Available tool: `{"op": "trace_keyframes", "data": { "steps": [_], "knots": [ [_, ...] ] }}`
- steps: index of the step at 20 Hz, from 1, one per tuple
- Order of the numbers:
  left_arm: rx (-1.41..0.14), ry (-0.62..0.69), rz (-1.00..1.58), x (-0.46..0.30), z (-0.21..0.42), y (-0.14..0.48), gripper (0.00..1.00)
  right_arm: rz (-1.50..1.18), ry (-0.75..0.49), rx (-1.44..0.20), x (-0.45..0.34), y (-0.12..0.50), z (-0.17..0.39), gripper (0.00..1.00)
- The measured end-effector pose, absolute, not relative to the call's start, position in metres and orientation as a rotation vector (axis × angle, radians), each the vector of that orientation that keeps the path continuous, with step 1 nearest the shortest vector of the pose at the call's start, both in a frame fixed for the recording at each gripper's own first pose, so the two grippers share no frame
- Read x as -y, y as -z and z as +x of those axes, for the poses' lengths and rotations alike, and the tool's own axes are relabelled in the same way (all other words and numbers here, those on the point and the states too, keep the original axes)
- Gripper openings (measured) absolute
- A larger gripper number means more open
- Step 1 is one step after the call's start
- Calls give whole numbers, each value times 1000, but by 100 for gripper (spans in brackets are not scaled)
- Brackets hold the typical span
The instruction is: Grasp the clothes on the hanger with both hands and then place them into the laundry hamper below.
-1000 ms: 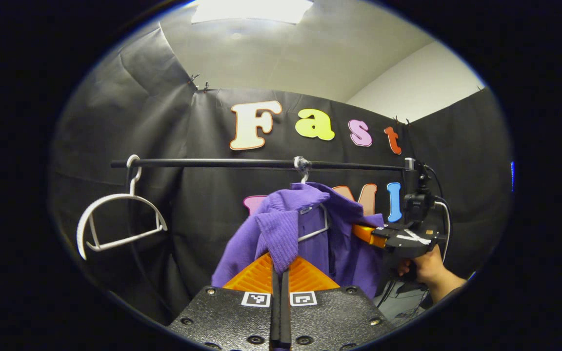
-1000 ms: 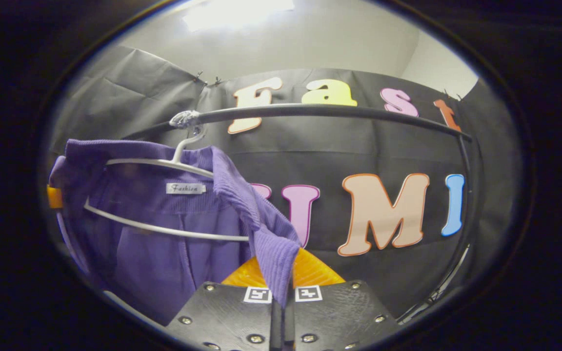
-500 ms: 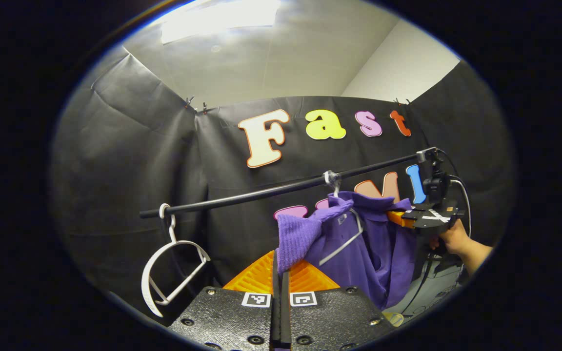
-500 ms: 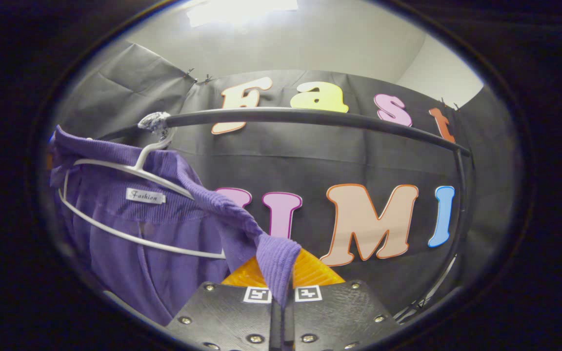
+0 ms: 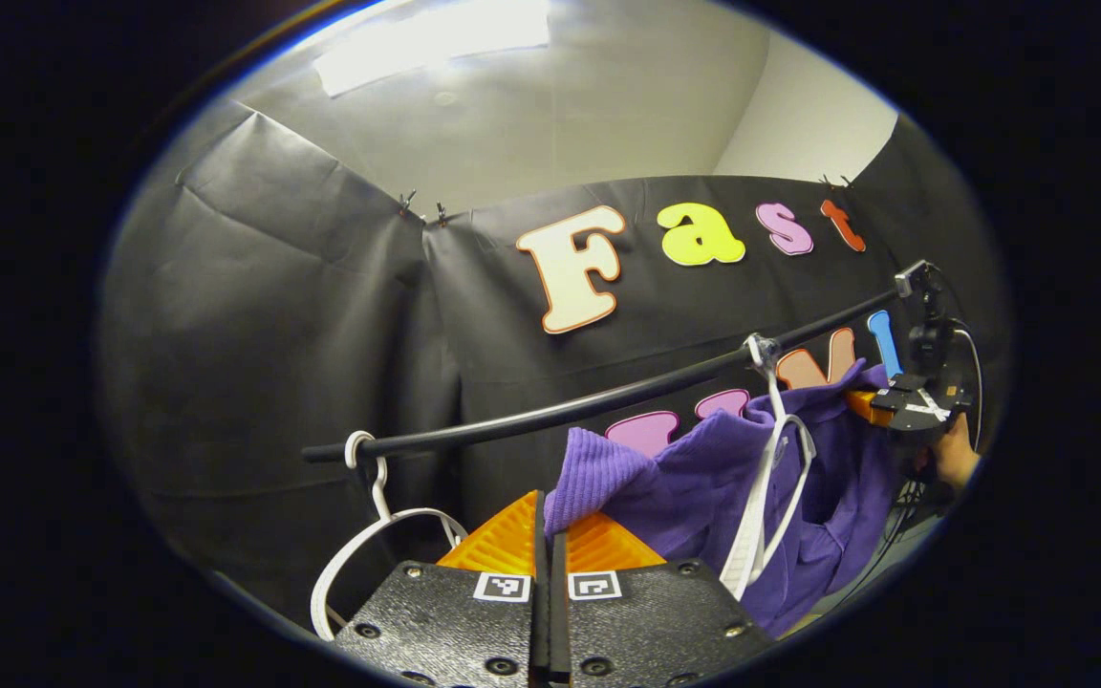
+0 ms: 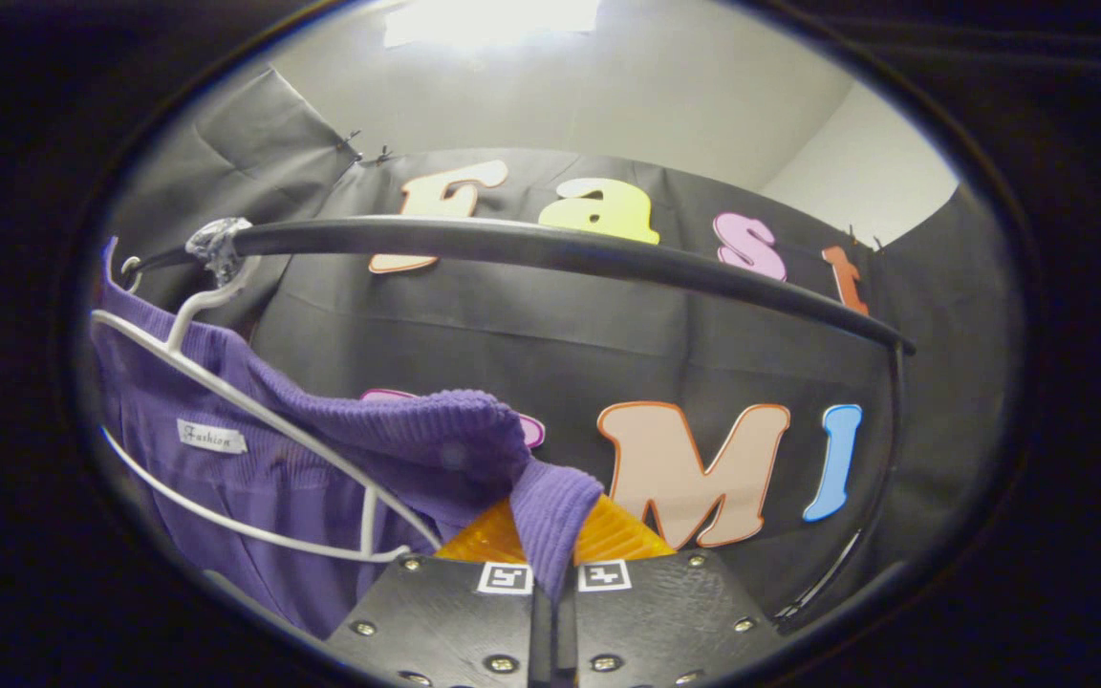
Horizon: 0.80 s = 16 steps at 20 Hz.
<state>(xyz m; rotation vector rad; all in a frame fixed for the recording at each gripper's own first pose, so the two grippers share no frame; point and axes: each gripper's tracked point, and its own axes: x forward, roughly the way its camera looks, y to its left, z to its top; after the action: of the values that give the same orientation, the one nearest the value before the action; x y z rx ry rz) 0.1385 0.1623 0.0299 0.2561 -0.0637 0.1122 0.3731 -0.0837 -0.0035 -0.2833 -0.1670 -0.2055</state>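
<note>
In the left gripper view, your left gripper [image 5: 550, 545] has its fingers clamped together on a fold of the purple sweater [image 5: 665, 487], which bunches up just above the fingertips. So the grasp on this side looks done. The sweater is a soft ribbed knit, stretched to the right toward your right gripper [image 5: 895, 406], seen far off with the hand [image 5: 952, 459] holding it; that gripper seems to pinch the other shoulder. A thin white hanger [image 5: 766, 478] made of curved plastic hangs from the round black rail [image 5: 560, 413], its hook wrapped in something pale, and the sweater appears partly pulled off it. A second, bare white hanger [image 5: 369, 526] hangs at the rail's left end.

In the right gripper view, your right gripper [image 6: 550, 564] has its fingers closed on a thick ribbed edge of the sweater [image 6: 398, 440], which drapes over the fingertips. The hanger [image 6: 254, 430] sits tilted to the left, its arm exposed, with the sweater's body and neck tag below and behind it. The rail [image 6: 560, 250] arcs overhead.

I judge both grasps made and the sweater mid-way off the hanger; freeing it fully and lowering it into the hamper are left.
</note>
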Motion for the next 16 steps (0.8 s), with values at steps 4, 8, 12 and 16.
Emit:
{"op": "trace_keyframes", "data": {
  "steps": [4,8,12,16],
  "knots": [
    [51,-108,228,-162,161,-19,0,-285,236,200,87,1,392,2],
    [37,-107,215,-164,176,-6,0,-274,237,178,94,18,414,3],
    [5,-101,191,-164,190,15,0,-277,224,100,98,55,429,3],
    [-37,-98,142,-168,197,39,0,-241,210,39,100,91,438,3]
  ]
}}
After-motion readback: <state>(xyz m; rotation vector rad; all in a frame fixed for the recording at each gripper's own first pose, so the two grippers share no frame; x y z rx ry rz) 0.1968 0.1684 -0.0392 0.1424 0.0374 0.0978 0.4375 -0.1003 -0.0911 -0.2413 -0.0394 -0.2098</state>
